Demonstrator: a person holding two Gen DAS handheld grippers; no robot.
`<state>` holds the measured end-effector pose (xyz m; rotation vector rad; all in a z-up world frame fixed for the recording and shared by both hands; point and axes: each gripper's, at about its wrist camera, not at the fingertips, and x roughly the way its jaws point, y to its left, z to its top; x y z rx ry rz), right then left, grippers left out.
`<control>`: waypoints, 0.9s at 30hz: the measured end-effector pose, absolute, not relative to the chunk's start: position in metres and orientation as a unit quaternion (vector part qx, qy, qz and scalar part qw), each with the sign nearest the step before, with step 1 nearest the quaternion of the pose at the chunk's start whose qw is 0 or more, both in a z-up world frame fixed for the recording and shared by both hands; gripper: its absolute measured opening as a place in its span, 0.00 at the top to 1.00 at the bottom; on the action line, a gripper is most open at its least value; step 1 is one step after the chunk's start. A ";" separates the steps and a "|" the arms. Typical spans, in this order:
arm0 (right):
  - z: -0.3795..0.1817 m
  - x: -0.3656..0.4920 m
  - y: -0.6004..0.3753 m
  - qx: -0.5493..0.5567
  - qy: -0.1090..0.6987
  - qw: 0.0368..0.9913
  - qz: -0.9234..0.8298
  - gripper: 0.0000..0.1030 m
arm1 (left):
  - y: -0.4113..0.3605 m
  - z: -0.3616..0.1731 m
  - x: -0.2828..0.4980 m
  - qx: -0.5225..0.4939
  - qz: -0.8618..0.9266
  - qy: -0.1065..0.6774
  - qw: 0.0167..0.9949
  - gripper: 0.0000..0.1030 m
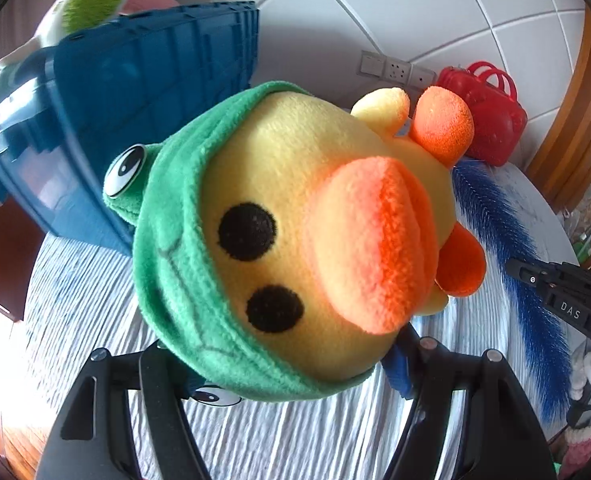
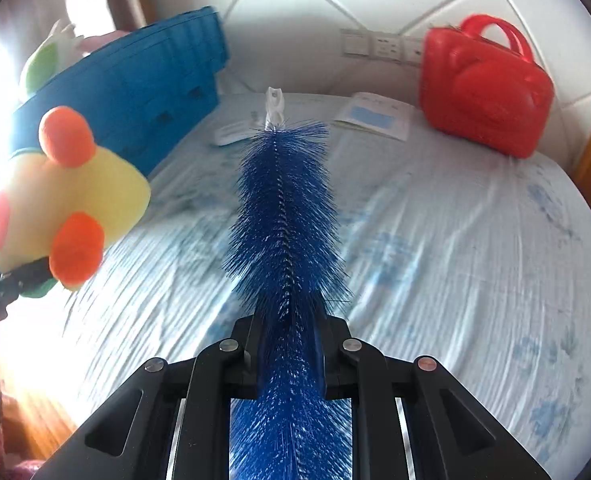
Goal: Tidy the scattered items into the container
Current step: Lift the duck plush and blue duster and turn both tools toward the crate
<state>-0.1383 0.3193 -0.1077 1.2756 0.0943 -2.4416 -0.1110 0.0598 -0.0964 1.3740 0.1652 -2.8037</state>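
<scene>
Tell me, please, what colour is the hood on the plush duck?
Green; the hood around the plush duck shows best in the left wrist view.

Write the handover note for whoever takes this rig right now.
Left hand-held gripper: shut on the plush duck, lifted off the bed.
Right hand-held gripper: shut on the blue bottle brush, also in the air.
Blue crate: back left on the bed, plush toys already in it.
Left: drop both in. Red case, booklet and white item remain on the bed.
</scene>
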 end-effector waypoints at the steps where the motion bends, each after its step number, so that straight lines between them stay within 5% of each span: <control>1: -0.104 -0.133 0.313 0.451 0.036 0.197 -0.870 0.83 | 0.053 -0.095 -0.105 0.438 -0.897 0.056 0.010 0.34; 27: -0.061 0.030 0.136 0.402 0.087 0.260 -0.873 0.83 | -0.105 -0.081 0.078 0.402 -0.909 0.077 0.077 0.34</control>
